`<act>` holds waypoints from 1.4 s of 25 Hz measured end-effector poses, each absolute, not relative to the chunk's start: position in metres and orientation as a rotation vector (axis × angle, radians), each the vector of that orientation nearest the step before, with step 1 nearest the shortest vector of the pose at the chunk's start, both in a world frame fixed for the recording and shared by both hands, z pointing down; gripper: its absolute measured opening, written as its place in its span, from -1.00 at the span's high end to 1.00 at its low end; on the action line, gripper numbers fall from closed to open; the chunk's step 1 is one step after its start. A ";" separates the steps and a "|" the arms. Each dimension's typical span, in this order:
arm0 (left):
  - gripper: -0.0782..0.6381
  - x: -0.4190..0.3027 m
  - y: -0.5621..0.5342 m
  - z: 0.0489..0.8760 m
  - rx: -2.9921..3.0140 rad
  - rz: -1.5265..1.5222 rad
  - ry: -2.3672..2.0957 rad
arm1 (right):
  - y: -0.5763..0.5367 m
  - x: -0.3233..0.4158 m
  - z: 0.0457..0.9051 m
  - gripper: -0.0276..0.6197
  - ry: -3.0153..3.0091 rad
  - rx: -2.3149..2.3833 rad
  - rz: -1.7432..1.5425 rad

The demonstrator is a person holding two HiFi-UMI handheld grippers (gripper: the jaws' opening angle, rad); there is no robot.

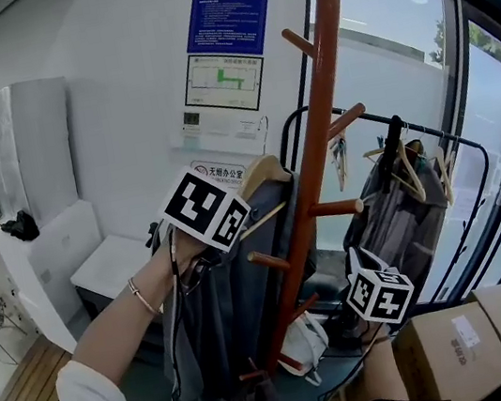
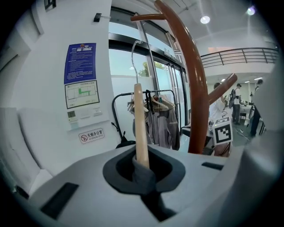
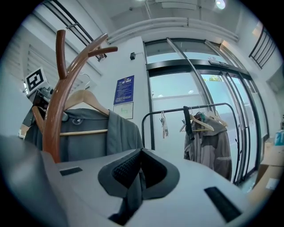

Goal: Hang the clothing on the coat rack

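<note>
Left tongs [image 2: 143, 170] gripped the wooden hanger [image 2: 140, 124] with its grey jacket [image 1: 227, 313] beside the coat rack [image 1: 308, 175], hook [image 2: 132, 62] apparently not yet over the upper peg [image 2: 145, 17]; right tongs [image 3: 138, 170] were closed, empty.

Bright daylight, dark fisheye-warped edges.
</note>
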State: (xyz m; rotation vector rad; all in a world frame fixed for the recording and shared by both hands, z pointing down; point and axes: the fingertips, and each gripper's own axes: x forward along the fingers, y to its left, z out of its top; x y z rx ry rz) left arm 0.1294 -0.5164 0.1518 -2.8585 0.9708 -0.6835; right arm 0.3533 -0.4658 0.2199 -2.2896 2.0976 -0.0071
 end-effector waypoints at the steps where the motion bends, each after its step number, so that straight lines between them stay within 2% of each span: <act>1: 0.74 0.131 -0.517 0.149 -2.848 -0.687 0.971 | -0.466 0.352 0.216 0.84 2.100 -2.284 0.001; 16: 0.74 0.156 -0.523 0.104 -2.734 -0.783 0.869 | -0.480 0.343 0.188 0.84 2.115 -2.183 -0.002; 35: 0.74 0.184 -0.541 0.034 -2.620 -0.761 0.831 | -0.506 0.358 0.197 0.84 2.084 -2.163 -0.057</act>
